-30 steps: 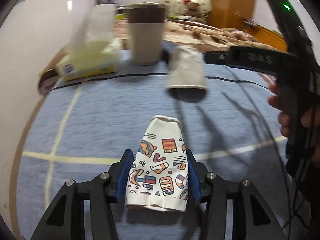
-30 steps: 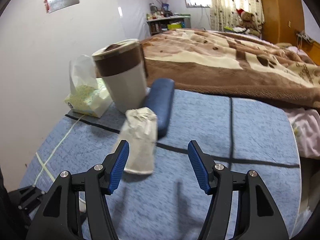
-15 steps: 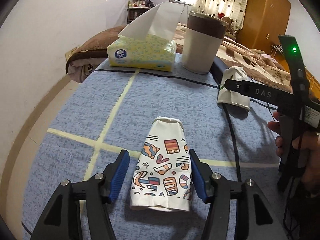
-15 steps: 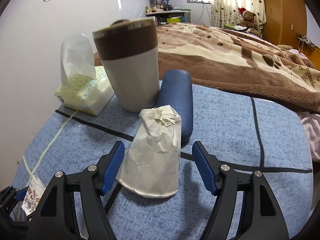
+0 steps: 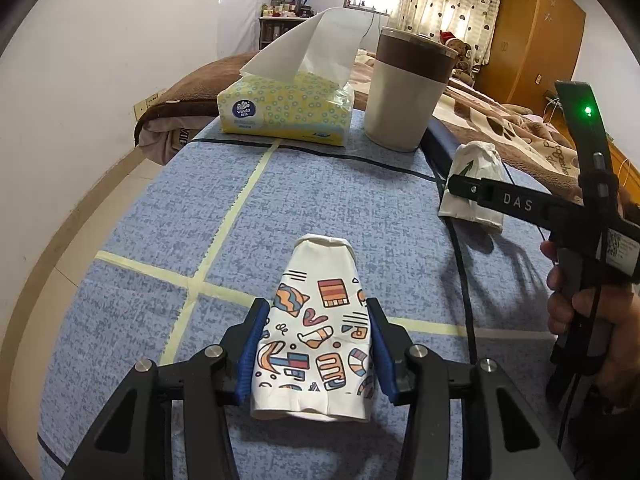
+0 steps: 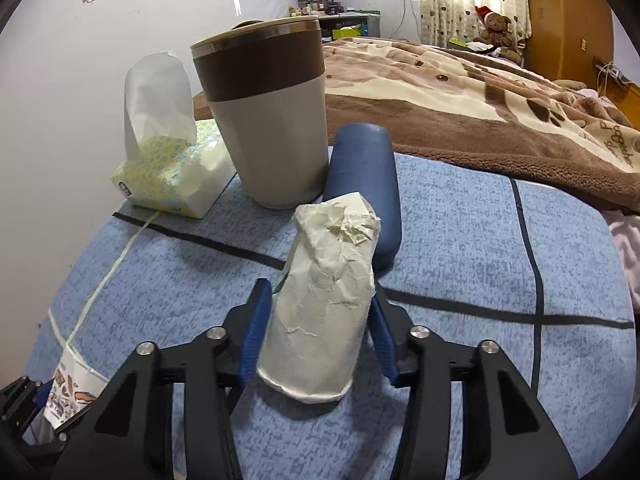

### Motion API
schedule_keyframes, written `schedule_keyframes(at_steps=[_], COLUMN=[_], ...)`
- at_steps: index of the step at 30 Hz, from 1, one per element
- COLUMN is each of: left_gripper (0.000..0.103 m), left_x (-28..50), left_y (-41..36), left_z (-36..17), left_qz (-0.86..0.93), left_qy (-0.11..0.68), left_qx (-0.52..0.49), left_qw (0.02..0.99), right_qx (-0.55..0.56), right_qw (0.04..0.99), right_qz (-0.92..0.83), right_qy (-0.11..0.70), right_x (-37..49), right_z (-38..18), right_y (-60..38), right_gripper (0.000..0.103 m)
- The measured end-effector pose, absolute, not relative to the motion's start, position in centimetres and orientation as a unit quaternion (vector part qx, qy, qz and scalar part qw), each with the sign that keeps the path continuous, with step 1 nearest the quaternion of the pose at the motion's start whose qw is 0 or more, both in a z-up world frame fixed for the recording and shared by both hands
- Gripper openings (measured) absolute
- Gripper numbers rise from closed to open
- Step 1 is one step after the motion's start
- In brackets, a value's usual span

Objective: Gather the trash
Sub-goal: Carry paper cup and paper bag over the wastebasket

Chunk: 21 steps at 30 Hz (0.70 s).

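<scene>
Both hand-held grippers closed onto cups; printed cup [image 5: 316,328] rim hidden.

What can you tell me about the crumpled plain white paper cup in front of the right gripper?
The crumpled white paper cup is off-white paper, creased and flattened, lying on its side on the blue tablecloth. Its rolled rim faces the camera; its dented base points away, toward the dark blue case behind it. The right gripper has its blue pads on both sides of it, pressing the cup. A small green mark shows on its left edge. The left wrist view shows it partly hidden by the gripper.
</scene>
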State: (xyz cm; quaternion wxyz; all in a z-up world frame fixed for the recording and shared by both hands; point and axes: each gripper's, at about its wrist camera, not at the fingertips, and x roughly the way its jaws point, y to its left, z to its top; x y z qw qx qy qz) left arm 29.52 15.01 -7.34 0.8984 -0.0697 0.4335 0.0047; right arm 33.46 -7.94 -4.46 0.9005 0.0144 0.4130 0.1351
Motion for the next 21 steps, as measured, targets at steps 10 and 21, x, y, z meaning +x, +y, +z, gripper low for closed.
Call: schedule_keyframes(at_steps=[10,21], left_gripper=[0.048,0.048], left_x=[27.8,23.6], left_y=[13.7,10.1], left_z=[-5.8,-2.3], left_qz=[-0.005,-0.032], left_qy=[0.419,0.386], left_qx=[-0.066,-0.048], left_qw=[0.906,0.921], right_qx=[0.003,0.029], right_qw=[0.907,0.921], right_qz=[0.143,0.148], right_qy=[0.396,0.360], right_x=[30.7,25.2], right_z=[-3.3,-0.2], right_y=[-8.6,-12.5], right_gripper=[0.036,0.036])
